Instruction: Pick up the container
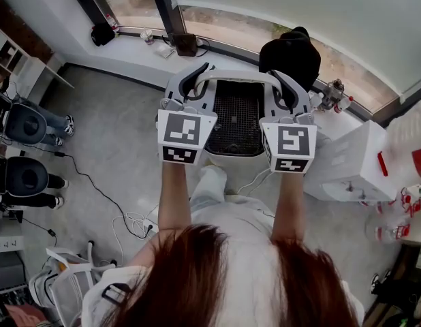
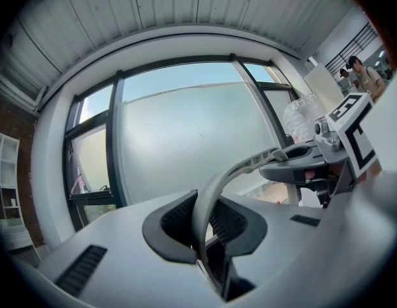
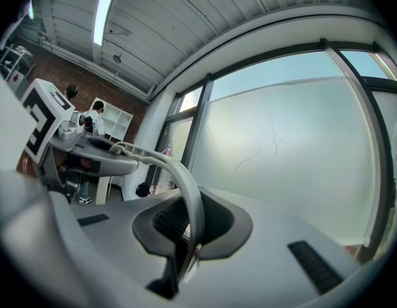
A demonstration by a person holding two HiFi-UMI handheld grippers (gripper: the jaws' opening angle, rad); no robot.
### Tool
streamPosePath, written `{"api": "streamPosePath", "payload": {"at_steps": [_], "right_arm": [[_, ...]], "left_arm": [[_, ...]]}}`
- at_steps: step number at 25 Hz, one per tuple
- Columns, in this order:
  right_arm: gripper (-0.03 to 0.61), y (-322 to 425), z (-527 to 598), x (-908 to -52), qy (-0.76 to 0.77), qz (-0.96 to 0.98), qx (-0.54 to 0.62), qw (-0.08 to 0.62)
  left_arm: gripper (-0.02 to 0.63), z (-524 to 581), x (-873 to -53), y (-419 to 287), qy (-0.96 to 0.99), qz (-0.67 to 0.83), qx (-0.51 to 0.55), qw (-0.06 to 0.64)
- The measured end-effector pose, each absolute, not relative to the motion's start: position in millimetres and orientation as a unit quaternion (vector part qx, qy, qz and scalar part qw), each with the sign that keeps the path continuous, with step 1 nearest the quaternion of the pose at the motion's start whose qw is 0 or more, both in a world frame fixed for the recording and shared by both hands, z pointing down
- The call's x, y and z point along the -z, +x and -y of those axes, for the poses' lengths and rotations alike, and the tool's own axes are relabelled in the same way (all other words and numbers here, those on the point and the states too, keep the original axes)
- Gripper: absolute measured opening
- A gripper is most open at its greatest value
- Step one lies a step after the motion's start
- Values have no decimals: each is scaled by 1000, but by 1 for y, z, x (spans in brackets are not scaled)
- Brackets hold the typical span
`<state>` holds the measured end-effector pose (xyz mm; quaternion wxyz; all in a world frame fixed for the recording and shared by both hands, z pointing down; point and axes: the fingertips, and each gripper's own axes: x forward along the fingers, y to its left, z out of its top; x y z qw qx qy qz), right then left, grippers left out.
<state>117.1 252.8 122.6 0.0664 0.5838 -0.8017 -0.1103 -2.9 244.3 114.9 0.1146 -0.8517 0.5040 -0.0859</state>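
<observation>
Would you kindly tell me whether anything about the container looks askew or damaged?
Nothing stands out: the left gripper and right gripper each clamp the handle, and the container hangs level between them.

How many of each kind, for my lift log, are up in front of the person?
Container: 1, the white container
Grippers: 2, the left gripper and the right gripper, each shut on the handle
Total: 3
</observation>
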Motion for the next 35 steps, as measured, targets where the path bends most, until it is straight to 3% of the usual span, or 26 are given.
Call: {"api": "streamPosePath", "payload": {"at_steps": [35], "right_arm": [[29,137,-251,-114,590,795,129,59]], "left_arm": [[52,-238,-107,20,-857,-489,94,132]]}}
